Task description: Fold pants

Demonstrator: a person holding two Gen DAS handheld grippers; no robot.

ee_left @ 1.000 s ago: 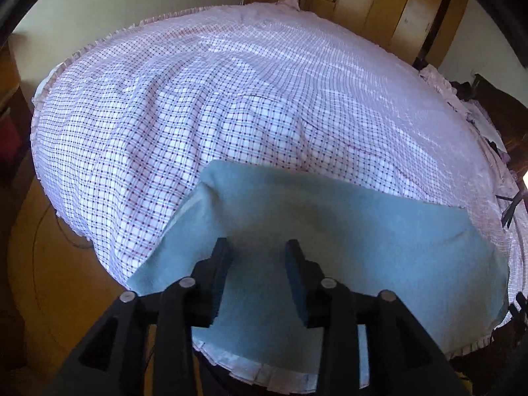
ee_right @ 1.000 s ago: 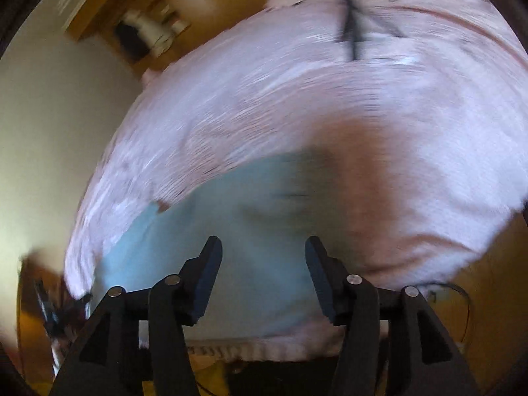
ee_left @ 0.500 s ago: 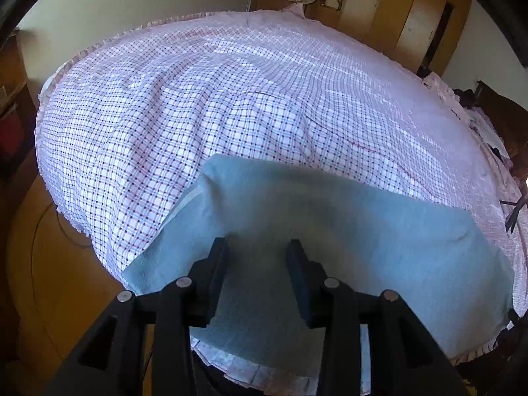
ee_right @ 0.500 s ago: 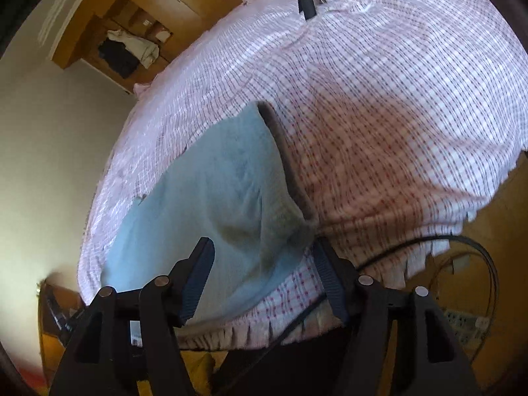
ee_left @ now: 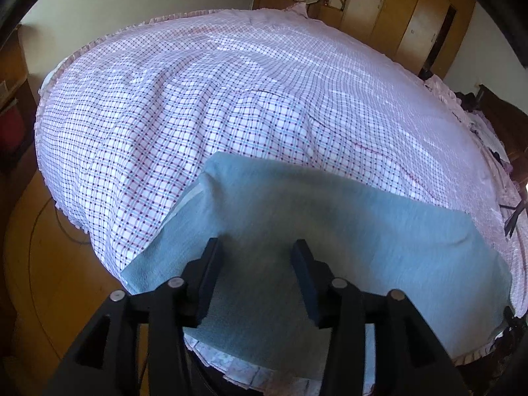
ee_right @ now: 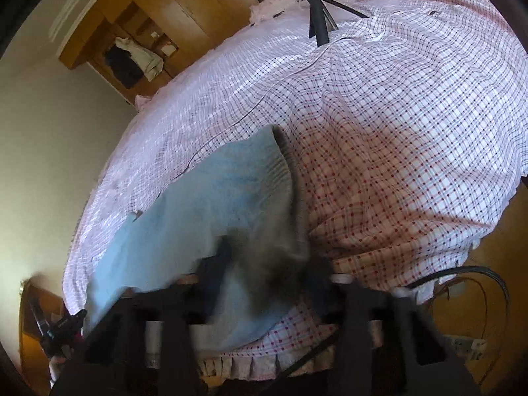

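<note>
Light blue pants [ee_left: 346, 231] lie flat on the near part of a bed with a checked pink sheet [ee_left: 231, 99]. My left gripper [ee_left: 255, 280] is open, its fingers apart above the pants near the bed's front edge, holding nothing. In the right wrist view the pants [ee_right: 204, 204] stretch left, their waistband end [ee_right: 283, 171] raised and bunched. My right gripper [ee_right: 267, 270] is low at that end, its fingers apart with blurred cloth between them; whether the cloth is gripped I cannot tell.
Wooden wardrobes [ee_left: 396, 10] stand behind the bed, with clothes hanging [ee_right: 138, 59]. A dark tripod-like stand [ee_right: 316, 10] rests on the far bed edge. Cables [ee_right: 462, 283] run over the wooden floor at the right. The bed's frilled edge [ee_right: 237, 366] hangs below the pants.
My right gripper has swung round and dropped to the waistband end, where cloth now bunches between its fingers. My left gripper has stayed open over the pants, pulling back slightly.
</note>
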